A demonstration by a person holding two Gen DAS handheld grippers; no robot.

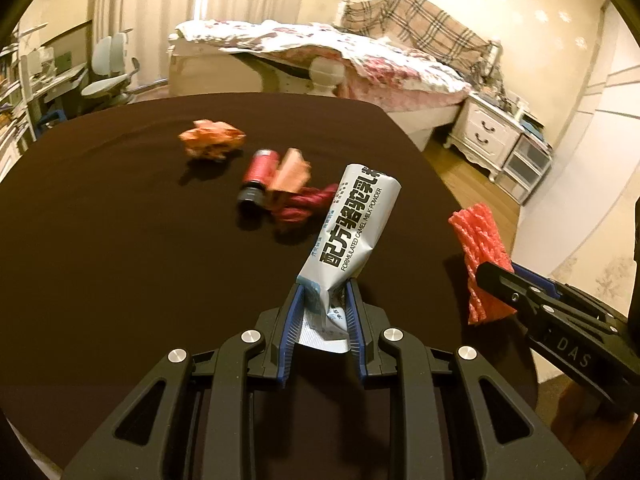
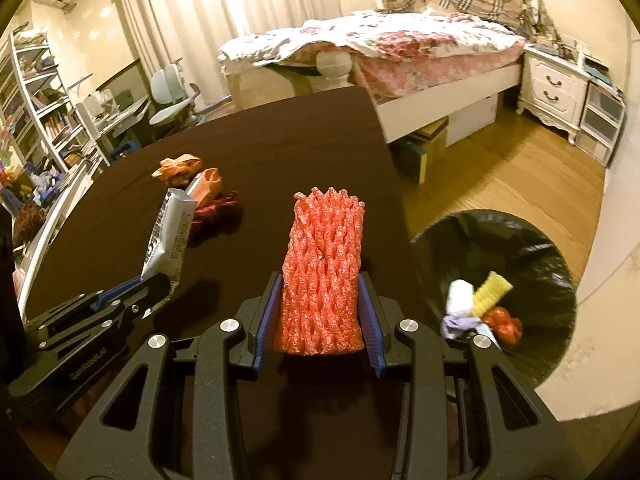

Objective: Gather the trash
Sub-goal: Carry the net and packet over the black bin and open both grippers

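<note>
My left gripper (image 1: 323, 286) is shut on a white camel milk powder sachet (image 1: 352, 224), held above the dark table (image 1: 100, 260); it also shows in the right wrist view (image 2: 170, 232). My right gripper (image 2: 322, 280) is shut on a red foam fruit net (image 2: 324, 268), also seen at the right of the left wrist view (image 1: 482, 264). On the table lie a crumpled orange wrapper (image 1: 212, 138), a small red bottle (image 1: 258, 176), an orange paper scrap (image 1: 292, 176) and a dark red crumpled piece (image 1: 304, 204).
A bin lined with a black bag (image 2: 532, 248) stands on the wooden floor right of the table, holding several pieces of trash (image 2: 480, 308). A bed (image 2: 400, 48), nightstand (image 2: 554, 84), office chair (image 2: 172, 92) and shelves (image 2: 36, 112) lie beyond.
</note>
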